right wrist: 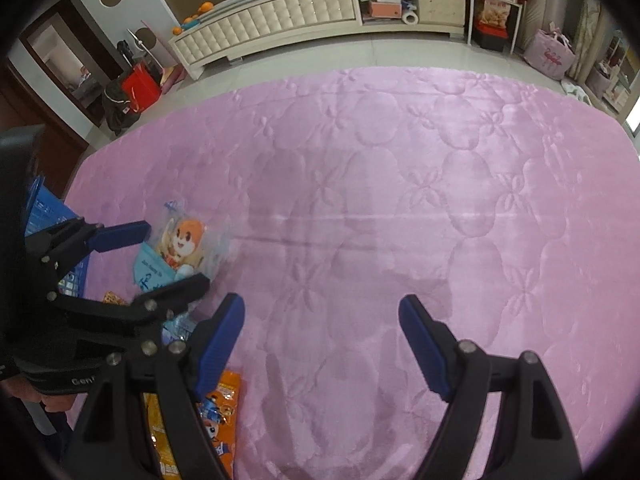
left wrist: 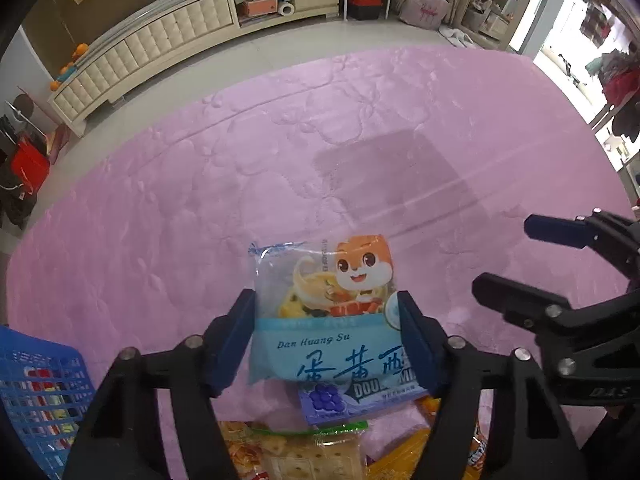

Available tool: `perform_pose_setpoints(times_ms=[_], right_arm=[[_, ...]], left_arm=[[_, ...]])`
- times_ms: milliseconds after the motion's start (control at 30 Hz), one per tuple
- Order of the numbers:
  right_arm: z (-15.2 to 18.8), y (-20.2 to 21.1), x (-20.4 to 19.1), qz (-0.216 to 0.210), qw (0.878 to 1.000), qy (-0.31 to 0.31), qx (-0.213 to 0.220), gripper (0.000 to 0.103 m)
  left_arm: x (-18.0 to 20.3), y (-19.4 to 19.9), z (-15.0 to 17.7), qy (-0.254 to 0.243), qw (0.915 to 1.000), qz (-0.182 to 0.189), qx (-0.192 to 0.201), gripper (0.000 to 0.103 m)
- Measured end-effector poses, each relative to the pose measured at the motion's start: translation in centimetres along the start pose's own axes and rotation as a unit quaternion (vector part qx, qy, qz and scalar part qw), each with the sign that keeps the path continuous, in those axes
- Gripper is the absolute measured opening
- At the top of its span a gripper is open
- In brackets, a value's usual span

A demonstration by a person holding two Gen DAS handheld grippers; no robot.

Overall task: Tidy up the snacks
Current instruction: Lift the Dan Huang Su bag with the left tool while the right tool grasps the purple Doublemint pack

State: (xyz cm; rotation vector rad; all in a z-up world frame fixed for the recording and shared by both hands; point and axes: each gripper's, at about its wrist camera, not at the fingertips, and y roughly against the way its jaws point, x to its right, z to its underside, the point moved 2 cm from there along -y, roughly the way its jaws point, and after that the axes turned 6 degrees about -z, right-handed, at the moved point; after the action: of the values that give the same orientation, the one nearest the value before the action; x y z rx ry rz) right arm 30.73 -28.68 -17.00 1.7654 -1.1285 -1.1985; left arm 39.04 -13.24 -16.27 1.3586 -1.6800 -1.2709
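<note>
Left tool (left wrist: 326, 336) clamps a pale blue snack packet (left wrist: 320, 312) above the pink bed's (right wrist: 400, 184) near edge; right tool (right wrist: 322, 336) hangs spread wide, grasping nothing.

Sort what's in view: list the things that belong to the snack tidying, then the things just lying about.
Job:
blue pastry packet in left gripper
blue basket
cracker pack
orange snack bag

Lying about:
cabinet
red bag
pink bag

Open pink quilt (right wrist: 400, 200) ahead; blocked left by blue basket (left wrist: 36, 392), below by snack packets (left wrist: 304, 452).
</note>
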Motion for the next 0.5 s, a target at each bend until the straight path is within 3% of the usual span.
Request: perform_pose_setpoints(times_ms=[167,500], right_arm=[[0.1,0.3,-0.8,-0.005,1.0,0.01,-0.004,0.083],[0.6,1.6,-4.5,-0.019,0.998,0.06,-0.003,0.083]], left_arm=[[-0.5,0.7,1.0,0.006,0.9999,0.003,0.011,0.062],[-3.9,6.1,4.6,0.044,0.9974,-0.016,0.054,0.062]])
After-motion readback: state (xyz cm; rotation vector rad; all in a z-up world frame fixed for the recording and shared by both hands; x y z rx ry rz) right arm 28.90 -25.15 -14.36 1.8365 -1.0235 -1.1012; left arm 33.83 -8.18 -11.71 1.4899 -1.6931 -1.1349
